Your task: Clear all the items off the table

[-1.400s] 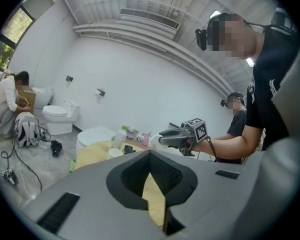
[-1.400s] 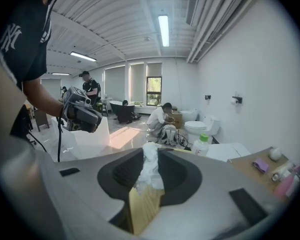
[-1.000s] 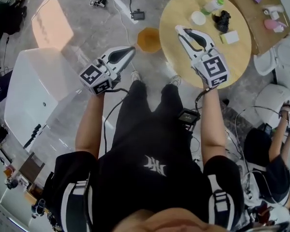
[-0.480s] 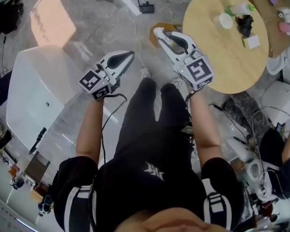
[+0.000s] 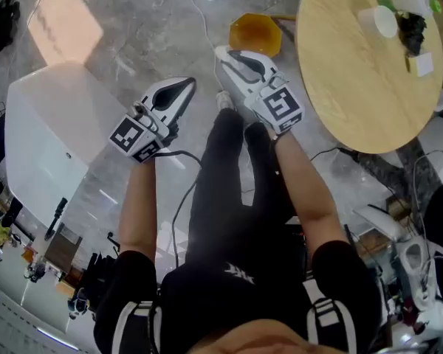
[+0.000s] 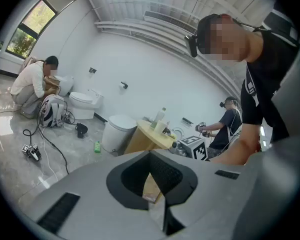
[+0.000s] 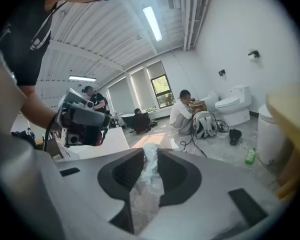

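At upper right of the head view, we see the round wooden bench (image 5: 354,102) bearing a white cup (image 5: 384,21), a green-capped bottle (image 5: 407,2), a dark object (image 5: 413,28) and a small white card (image 5: 423,65), all grouped near its far edge. Both grippers hang off the bench, over the grey marbled floor (image 5: 148,28). The right gripper (image 5: 223,56) has its fingers pinching a crumpled clear wrapper (image 7: 150,174), and its tip lies just beside an orange bin (image 5: 257,34) standing on the floor. The left gripper (image 5: 183,87) has its fingers pressed together at the tips, with nothing between them. A white bathtub (image 5: 44,146) fills the left. In the right gripper view we see a toilet (image 7: 230,106) against the white wall and a crouching person (image 7: 182,111).
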The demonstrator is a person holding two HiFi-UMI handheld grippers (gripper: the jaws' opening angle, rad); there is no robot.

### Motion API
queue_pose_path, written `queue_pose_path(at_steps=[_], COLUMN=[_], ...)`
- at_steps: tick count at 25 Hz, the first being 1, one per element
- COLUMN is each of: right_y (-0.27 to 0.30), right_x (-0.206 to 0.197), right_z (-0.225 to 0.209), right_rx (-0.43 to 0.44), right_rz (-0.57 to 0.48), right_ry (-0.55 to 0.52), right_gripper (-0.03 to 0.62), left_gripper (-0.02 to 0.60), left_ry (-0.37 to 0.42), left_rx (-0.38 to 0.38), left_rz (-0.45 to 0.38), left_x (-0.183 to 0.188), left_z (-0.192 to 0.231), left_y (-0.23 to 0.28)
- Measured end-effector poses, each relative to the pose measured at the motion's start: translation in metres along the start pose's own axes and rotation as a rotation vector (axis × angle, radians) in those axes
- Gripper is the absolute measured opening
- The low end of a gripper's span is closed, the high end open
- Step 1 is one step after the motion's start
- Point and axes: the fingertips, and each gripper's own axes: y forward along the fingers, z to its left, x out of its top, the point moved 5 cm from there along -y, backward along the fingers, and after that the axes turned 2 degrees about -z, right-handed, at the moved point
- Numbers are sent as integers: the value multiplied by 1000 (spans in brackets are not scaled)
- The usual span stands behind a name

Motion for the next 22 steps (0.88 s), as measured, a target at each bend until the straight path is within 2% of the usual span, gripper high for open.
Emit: queue_pose_path(at_steps=[3,8,12,22], right_y=[10,15,21,45], right_x=[-43,-132,-176,-274], right_z=[-7,-59,-86,-126], right_rx=[-24,-95,-144,-176], right_rz=[29,87,111,233], right_ry=[11,23,21,4], right_gripper=[91,91,91,91], left_gripper=[12,12,12,12], left_ry=[-3,-4,6,30], left_rx=[2,-17,-33,-43], left_rz=[7,28,32,50], left_x=[-25,-82,-112,-163], left_z=[8,26,38,80], left_y=[0,28,34,58])
